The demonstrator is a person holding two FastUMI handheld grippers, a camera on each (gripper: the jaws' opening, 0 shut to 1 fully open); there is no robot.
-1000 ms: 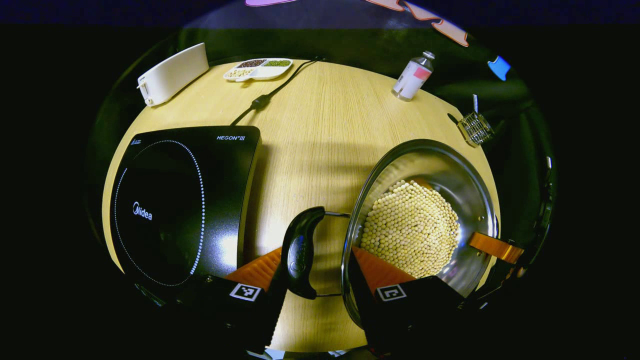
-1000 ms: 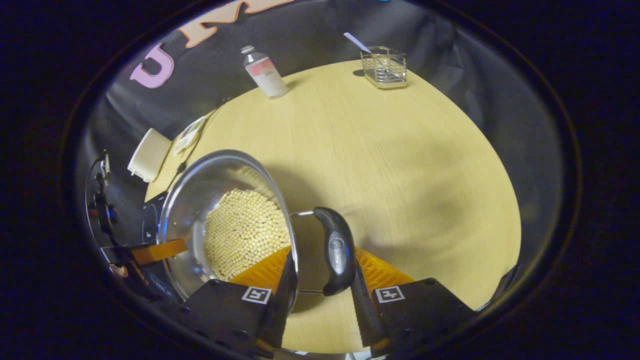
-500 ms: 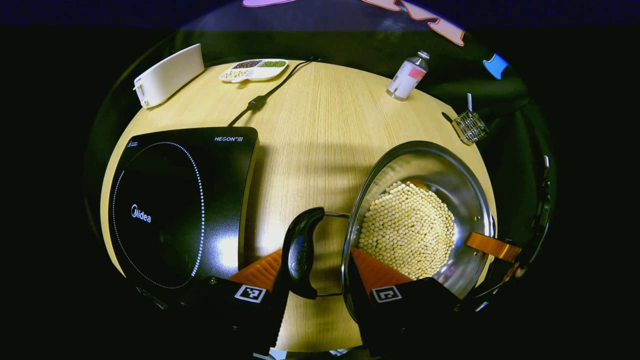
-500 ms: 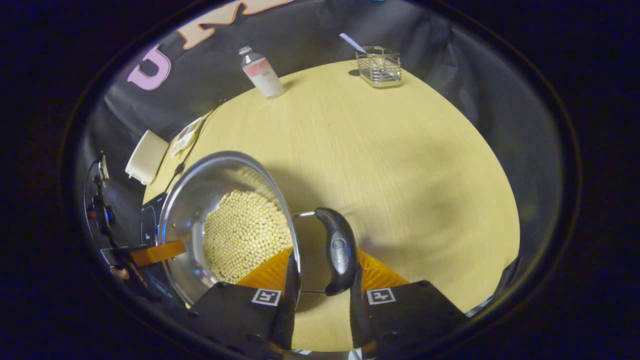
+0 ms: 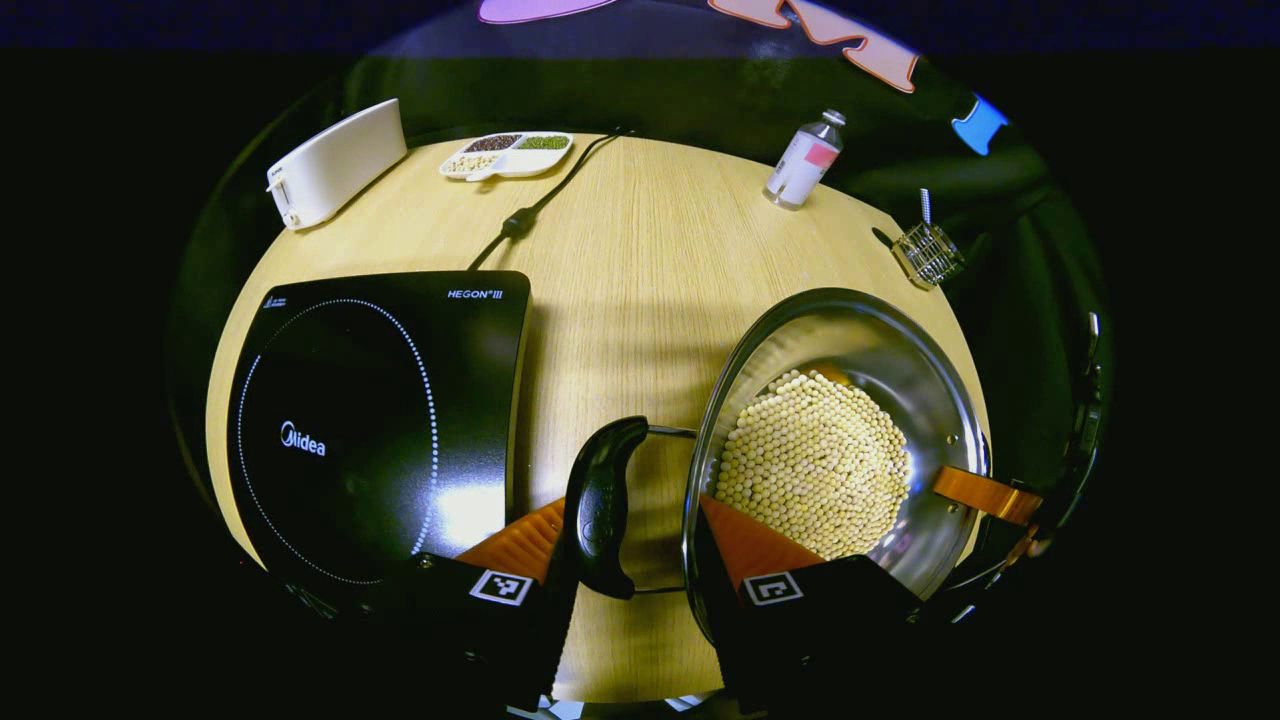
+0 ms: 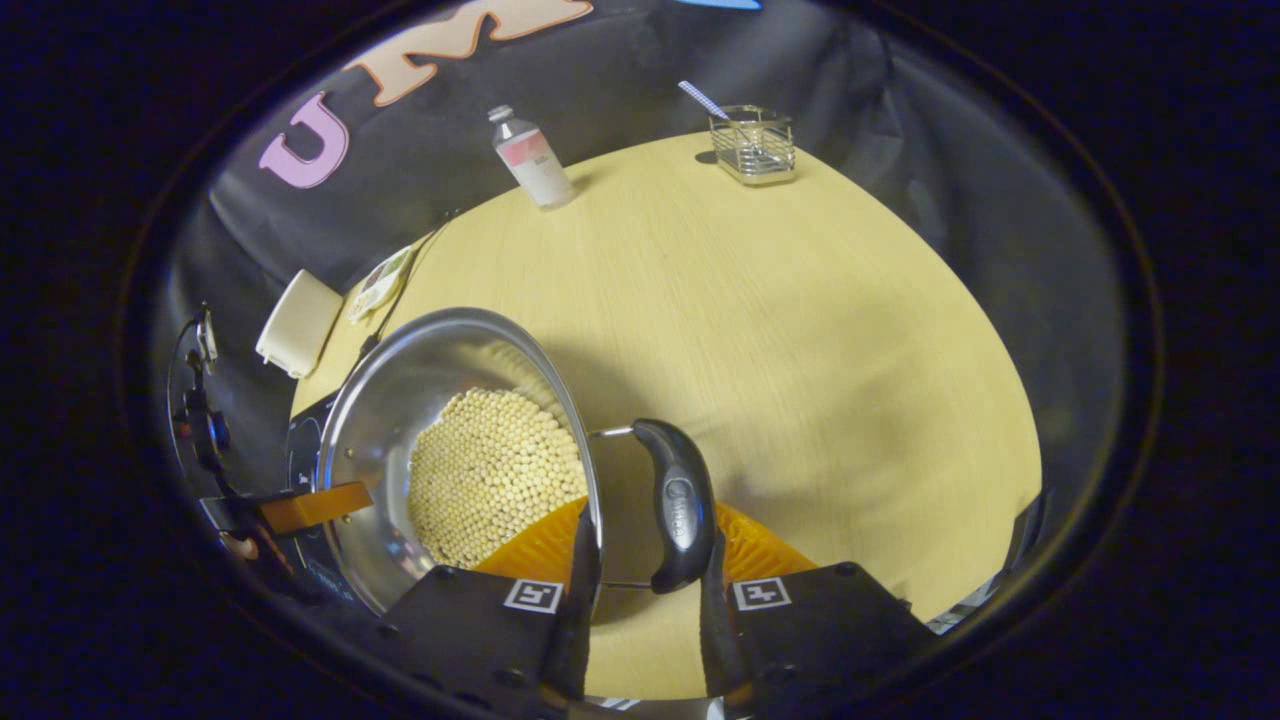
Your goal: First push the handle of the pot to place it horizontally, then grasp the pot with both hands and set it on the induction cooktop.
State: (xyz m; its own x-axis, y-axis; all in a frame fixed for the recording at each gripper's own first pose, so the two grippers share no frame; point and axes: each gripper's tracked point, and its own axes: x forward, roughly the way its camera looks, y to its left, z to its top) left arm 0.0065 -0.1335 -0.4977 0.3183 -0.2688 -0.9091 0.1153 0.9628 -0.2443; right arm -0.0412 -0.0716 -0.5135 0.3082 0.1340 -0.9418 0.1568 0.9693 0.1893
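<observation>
The steel pot (image 5: 935, 400), holding several yellow beans (image 5: 815, 462), is gripped at both side handles. My left gripper (image 5: 630, 590) is shut on the pot's black left handle (image 5: 598, 505), one finger outside the handle and the other inside the rim. My right gripper (image 6: 640, 600) is shut the same way on the black right handle (image 6: 675, 505). The right gripper's orange finger (image 5: 985, 493) shows across the pot in the left gripper view. The black induction cooktop (image 5: 370, 420) lies flat just left of the pot.
On the round wooden table (image 5: 640, 250), a white box (image 5: 335, 160), a divided dish of grains (image 5: 508, 153) and the cooktop's cable (image 5: 530, 210) sit at the back left. A bottle (image 5: 803, 160) and a wire basket (image 5: 928, 252) stand at the back right.
The right gripper's fingers have closed in on the right handle. The table has shifted in both views while the pot stays fixed between the fingers; the cooktop now sits slightly nearer the pot.
</observation>
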